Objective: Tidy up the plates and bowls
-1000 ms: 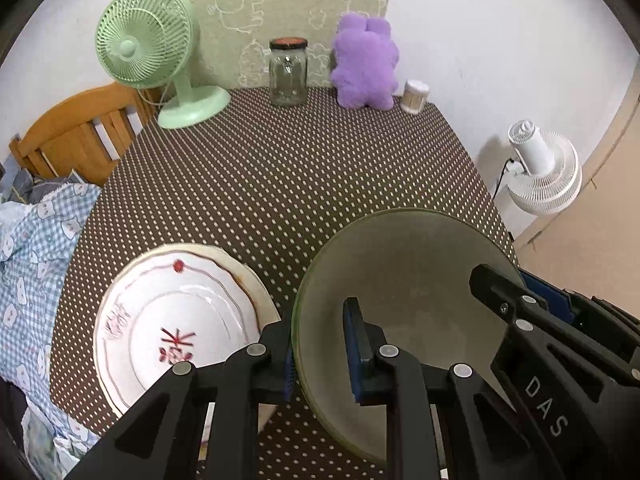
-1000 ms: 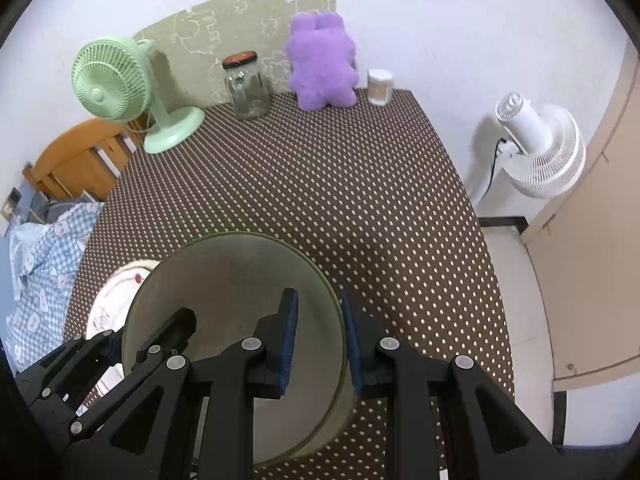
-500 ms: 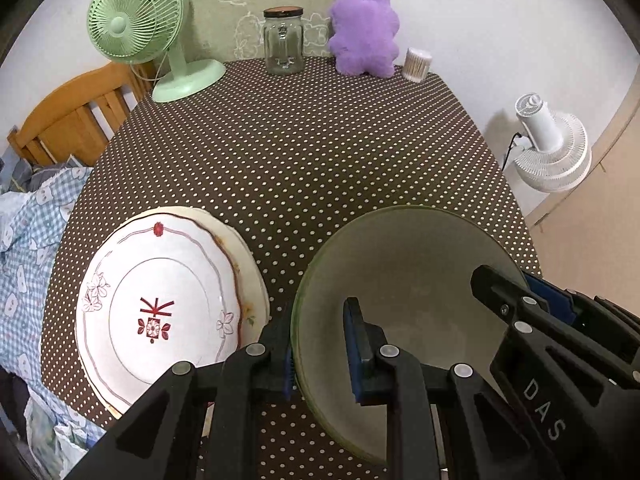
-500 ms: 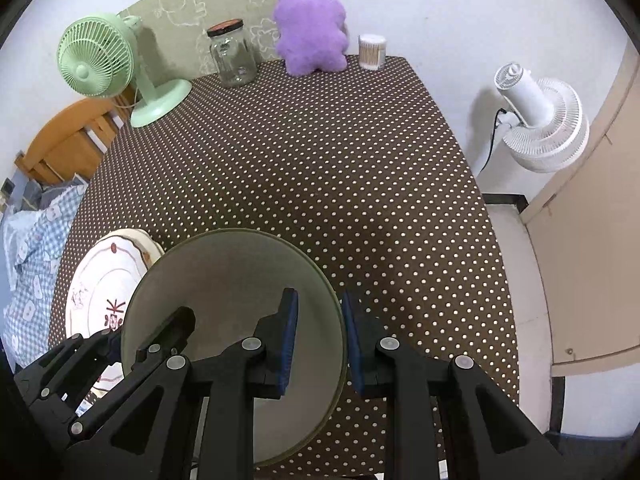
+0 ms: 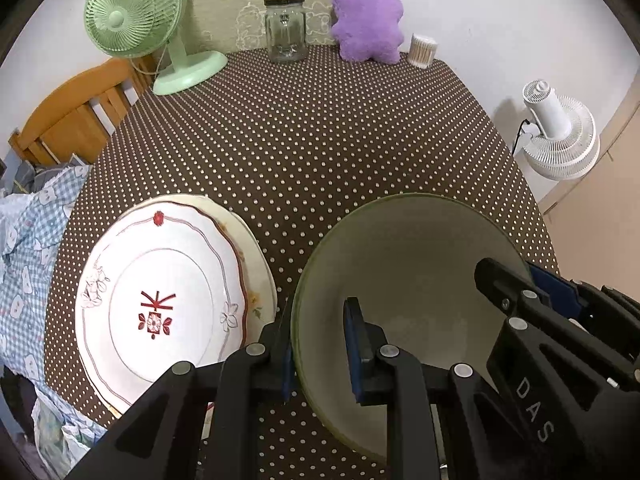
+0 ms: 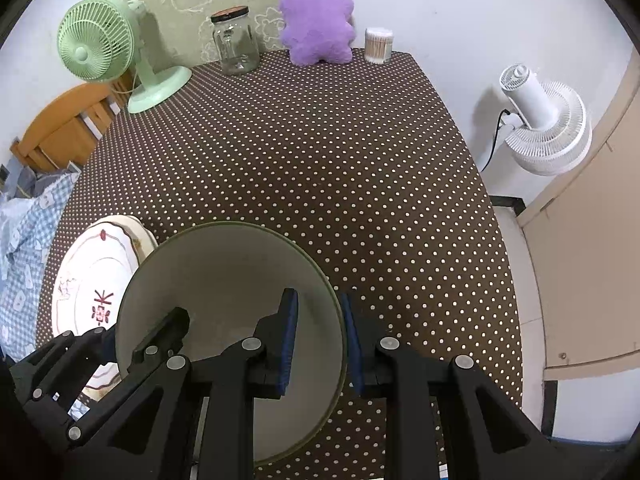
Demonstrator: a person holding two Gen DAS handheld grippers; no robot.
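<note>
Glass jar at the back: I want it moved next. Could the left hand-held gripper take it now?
Probably not: the left hand-held gripper is clamped on the bowl rim; the glass jar stands unobstructed.

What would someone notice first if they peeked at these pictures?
Probably the big green-rimmed bowl up front, pinched on opposite rims by the left hand-held gripper and right hand-held gripper. Beside it, on the polka-dot table, sits a stack of flowery plates. Far back stand a fluffy purple plush toy and a green fan.

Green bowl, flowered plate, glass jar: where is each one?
Green bowl (image 5: 416,264): left wrist view, inner wall.
Flowered plate (image 5: 160,308): left wrist view, centre motif.
Glass jar (image 6: 236,46): right wrist view, glass body.
</note>
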